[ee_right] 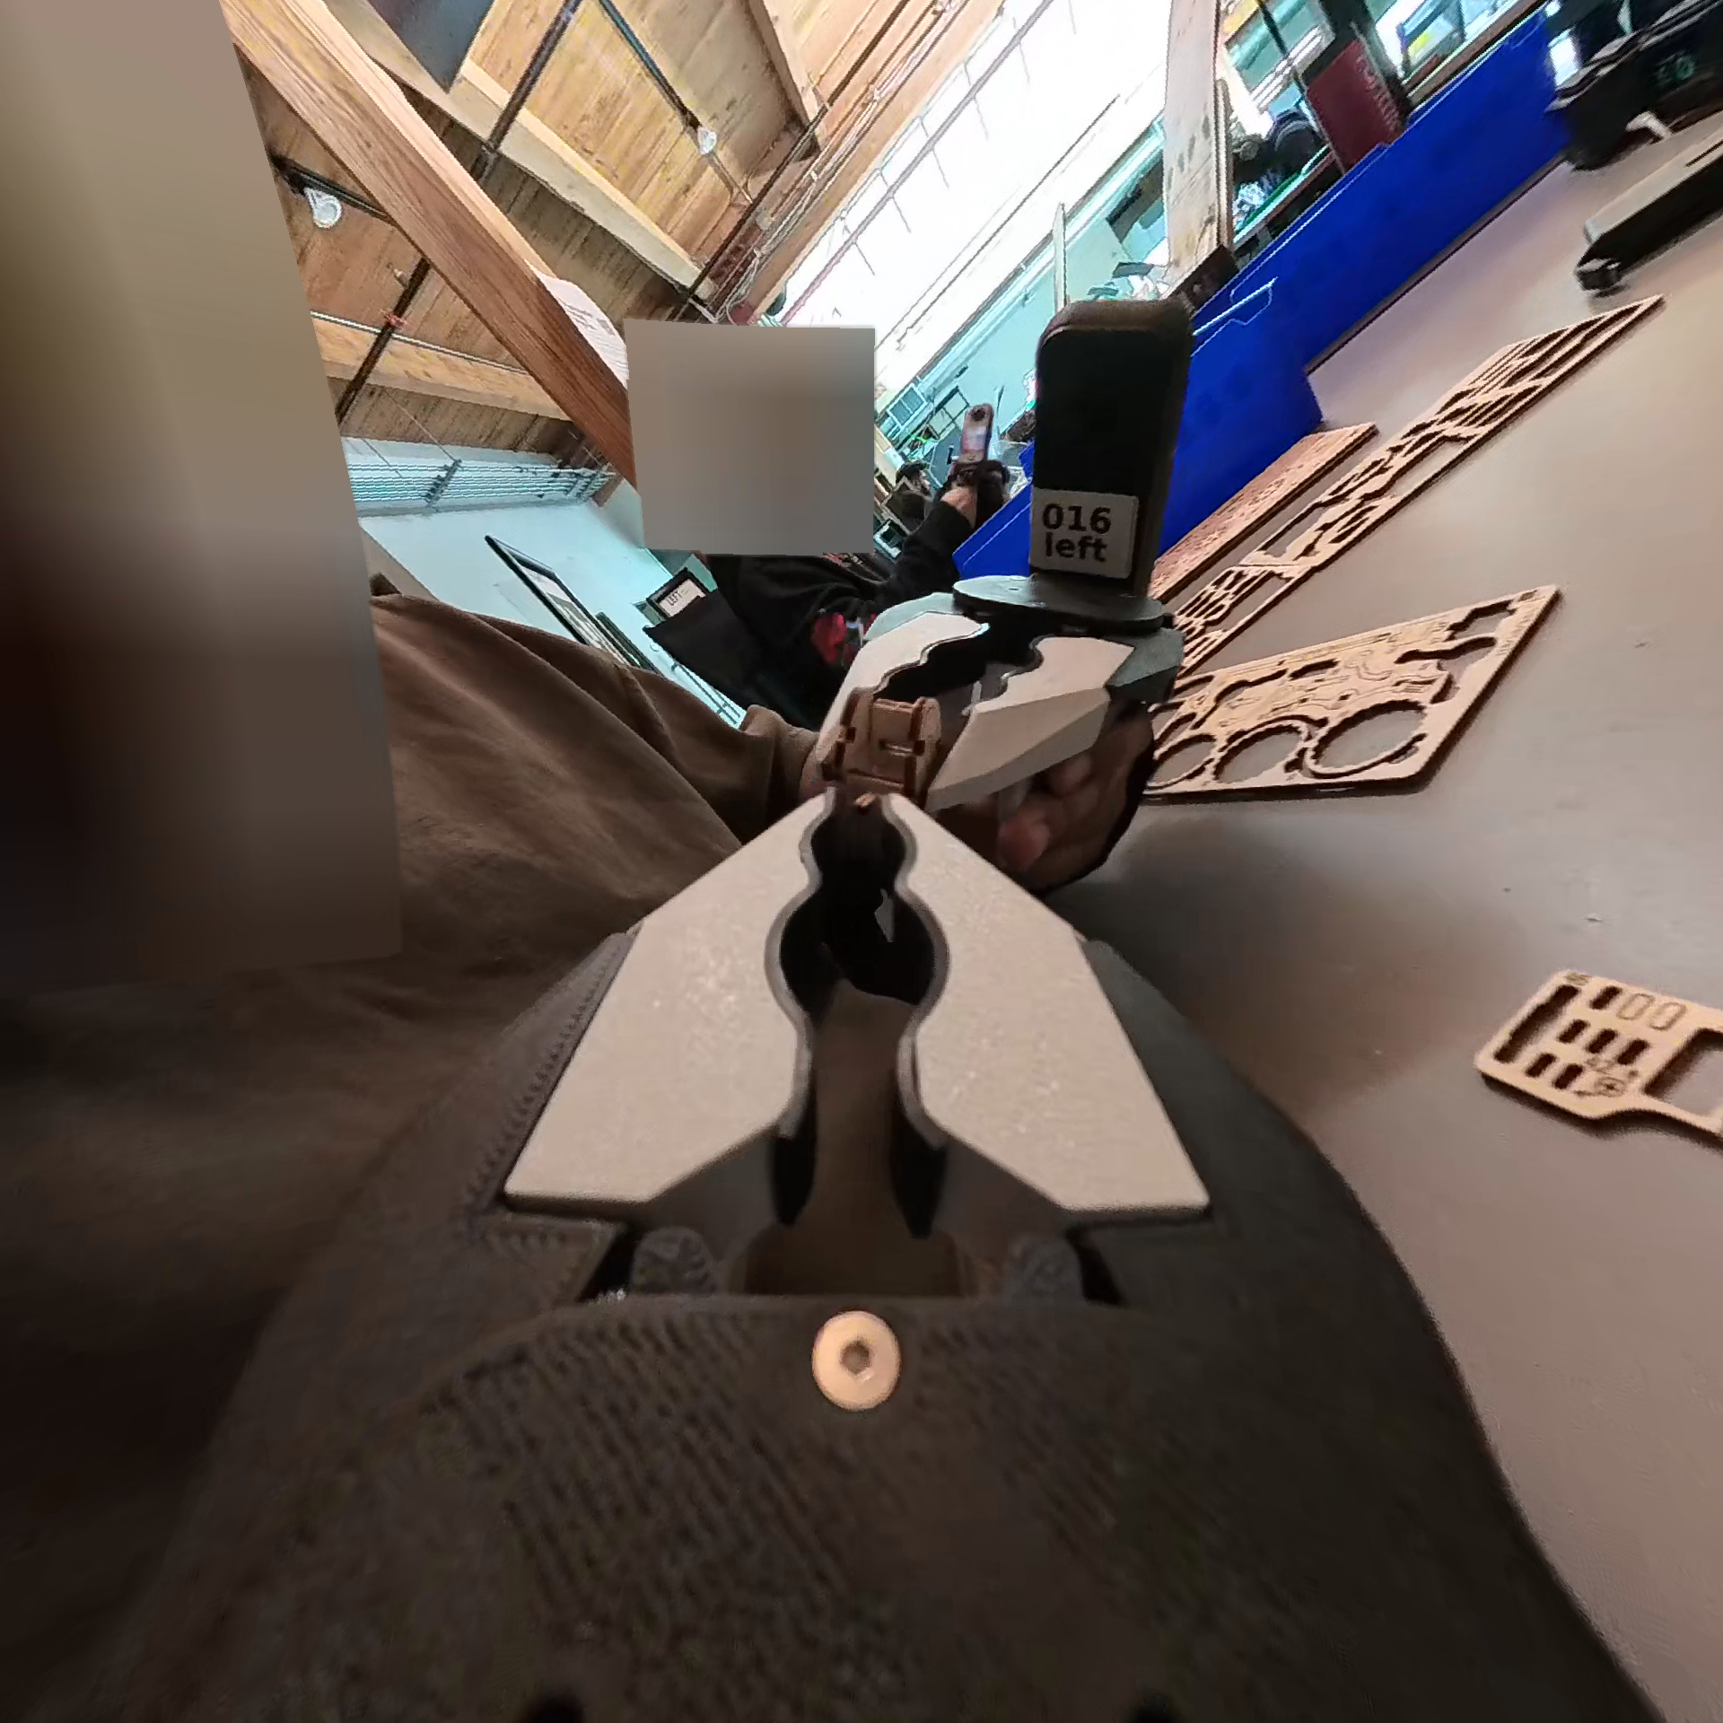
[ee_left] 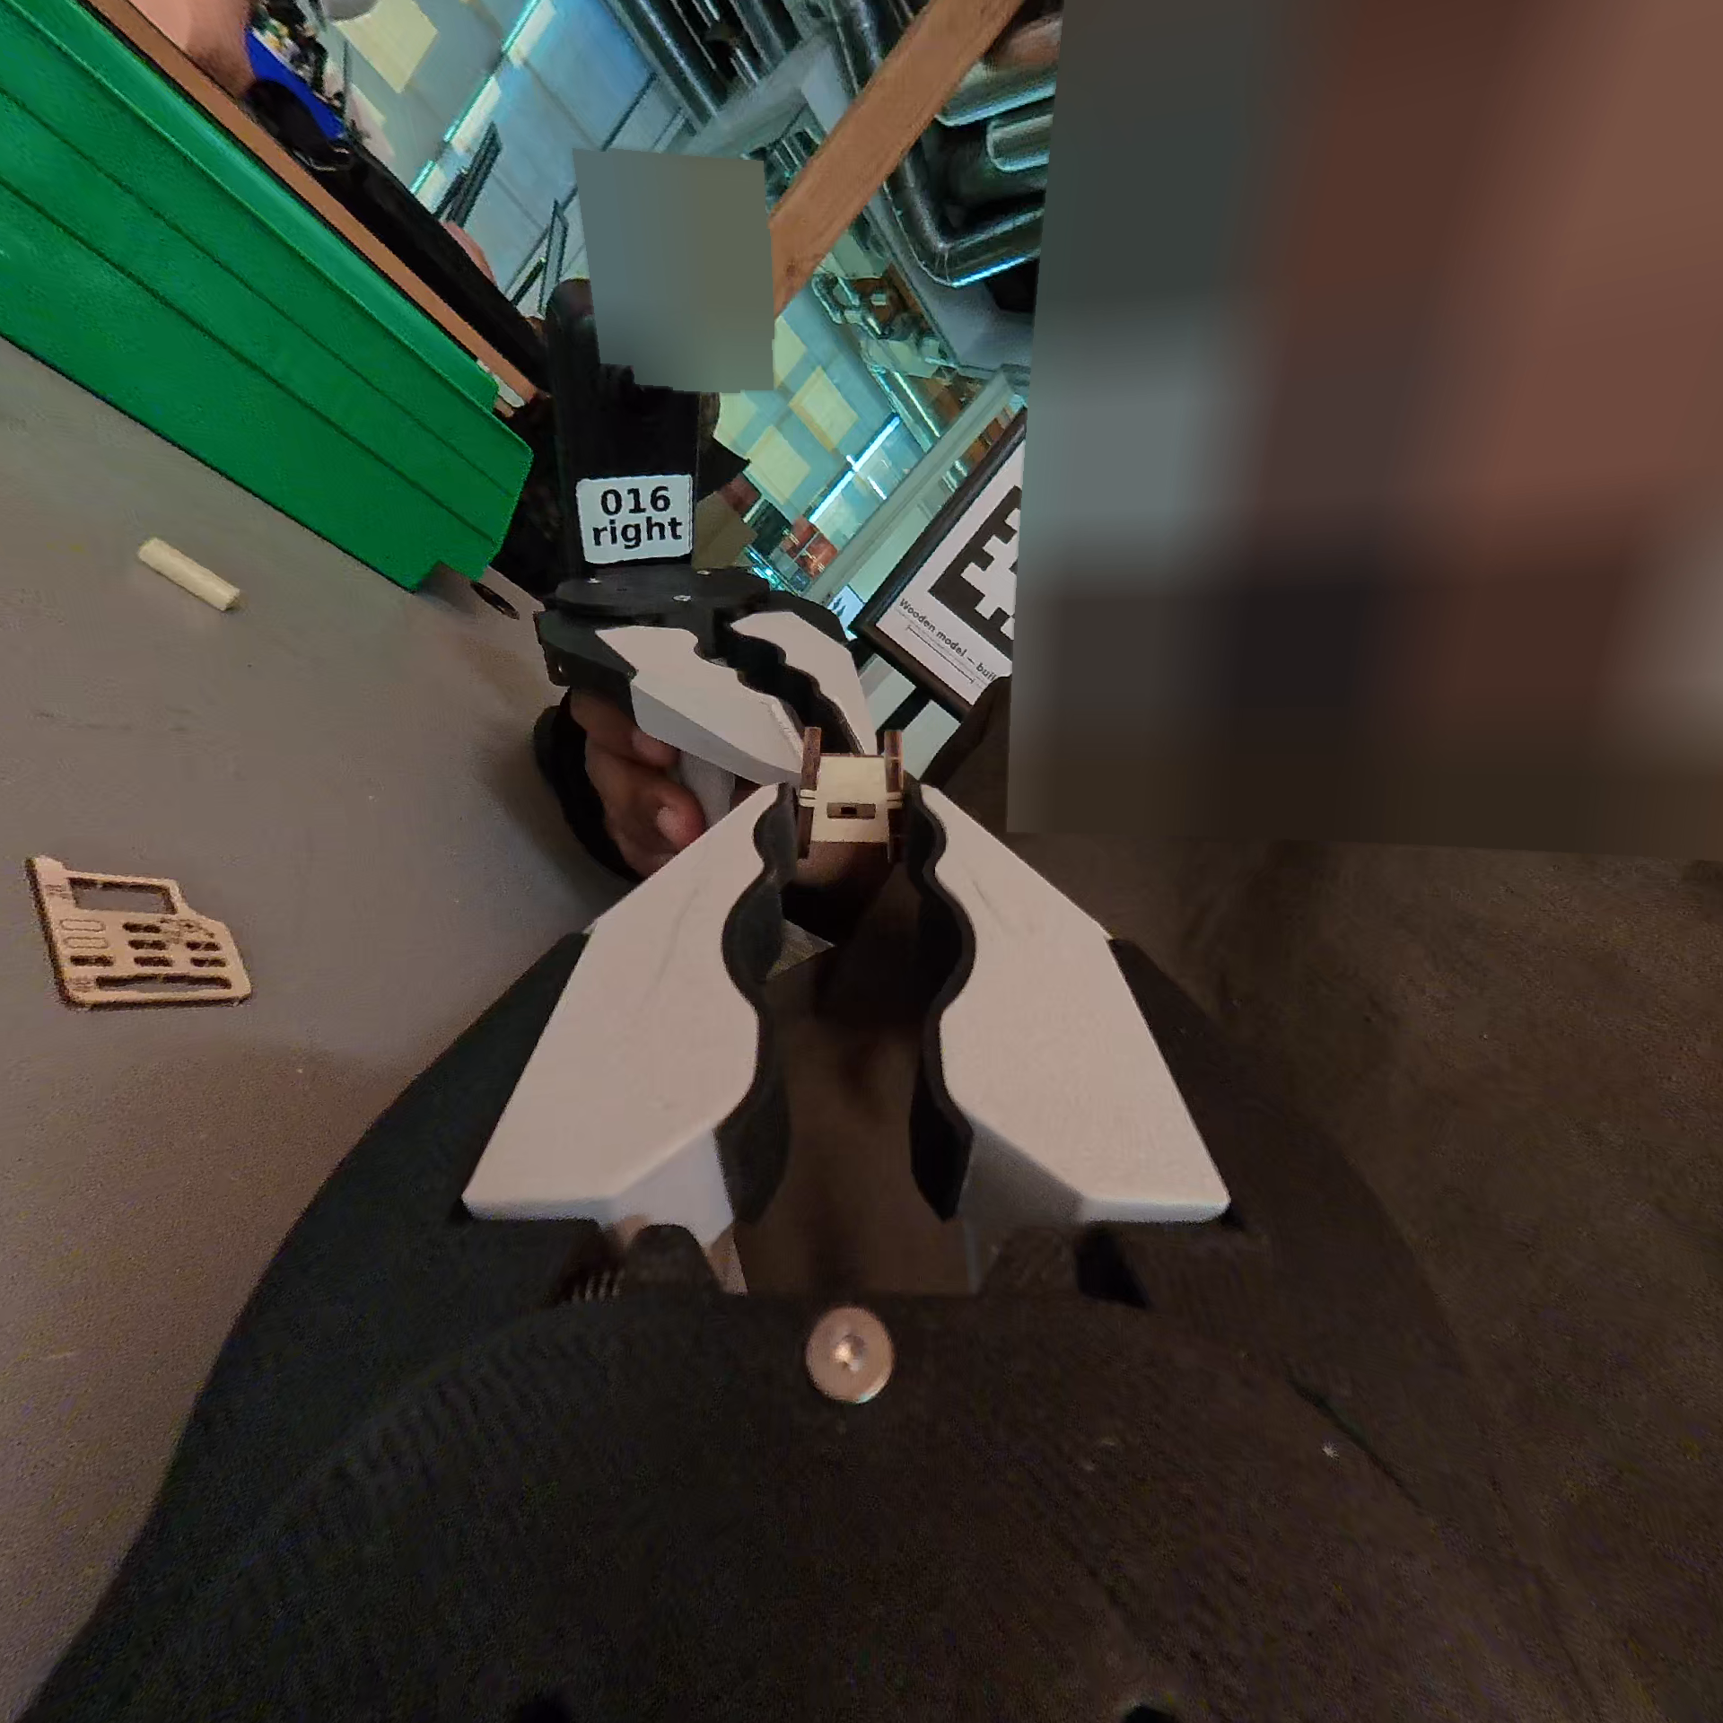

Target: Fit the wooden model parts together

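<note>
My left gripper [ee_left: 847, 802] squeezes the small, pale wooden box-shaped model piece [ee_left: 847, 804] by its two sides. My right gripper [ee_right: 862, 804] pinches a tiny thin wooden part [ee_right: 863, 800], tip touching the piece just ahead.

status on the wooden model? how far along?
Done: a small sub-assembly of several joined pieces exists. In hand: left hand-held gripper clamps it; right hand-held gripper brings a small piece to it. Left: seating that piece; punched-out sheets lie on the table, remaining parts unclear.

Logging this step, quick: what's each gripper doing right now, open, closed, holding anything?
Left gripper: shut on the small wooden assembly, held at its fingertips.
Right gripper: shut on a small wooden piece at its tips, right beside the assembly.
</note>
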`<action>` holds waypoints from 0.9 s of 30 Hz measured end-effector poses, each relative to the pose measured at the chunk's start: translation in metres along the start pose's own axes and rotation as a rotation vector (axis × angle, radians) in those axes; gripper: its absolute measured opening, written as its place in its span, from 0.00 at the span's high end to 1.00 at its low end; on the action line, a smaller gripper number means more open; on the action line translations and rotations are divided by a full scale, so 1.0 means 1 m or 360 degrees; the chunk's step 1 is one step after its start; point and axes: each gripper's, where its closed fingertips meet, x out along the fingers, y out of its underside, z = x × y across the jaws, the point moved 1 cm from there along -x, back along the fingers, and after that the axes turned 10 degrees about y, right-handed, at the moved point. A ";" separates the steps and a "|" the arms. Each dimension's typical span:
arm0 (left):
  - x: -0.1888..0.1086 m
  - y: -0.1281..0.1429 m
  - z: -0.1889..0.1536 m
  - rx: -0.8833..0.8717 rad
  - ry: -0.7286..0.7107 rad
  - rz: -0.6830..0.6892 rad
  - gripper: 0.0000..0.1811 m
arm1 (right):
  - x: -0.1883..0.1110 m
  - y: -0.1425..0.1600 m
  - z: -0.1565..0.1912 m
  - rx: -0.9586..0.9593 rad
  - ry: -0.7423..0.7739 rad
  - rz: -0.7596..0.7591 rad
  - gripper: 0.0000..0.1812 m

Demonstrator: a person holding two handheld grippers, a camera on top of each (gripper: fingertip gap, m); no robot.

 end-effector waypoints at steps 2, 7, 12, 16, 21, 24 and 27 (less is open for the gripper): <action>-0.003 -0.003 0.002 0.0011 -0.0025 -0.0019 0.88 | -0.003 -0.003 -0.004 -0.0015 0.0044 -0.0027 0.96; -0.011 -0.011 0.008 0.0144 -0.0172 -0.0060 0.88 | -0.008 -0.012 -0.019 -0.0225 0.0347 -0.0124 0.95; -0.010 -0.010 0.009 0.0386 -0.0347 0.0037 0.88 | -0.003 -0.014 -0.015 -0.0473 0.0517 -0.0143 0.96; -0.006 -0.009 0.008 0.0475 -0.0393 0.0070 0.88 | 0.003 -0.008 -0.011 -0.0518 0.0521 -0.0101 0.96; -0.005 -0.009 0.007 0.0469 -0.0383 0.0067 0.88 | 0.004 -0.008 -0.011 -0.0540 0.0534 -0.0094 0.98; -0.004 -0.009 0.006 0.0463 -0.0376 0.0064 0.88 | 0.004 -0.007 -0.011 -0.0538 0.0532 -0.0093 0.99; -0.004 -0.009 0.006 0.0459 -0.0370 0.0058 0.88 | 0.006 -0.006 -0.011 -0.0539 0.0525 -0.0078 0.99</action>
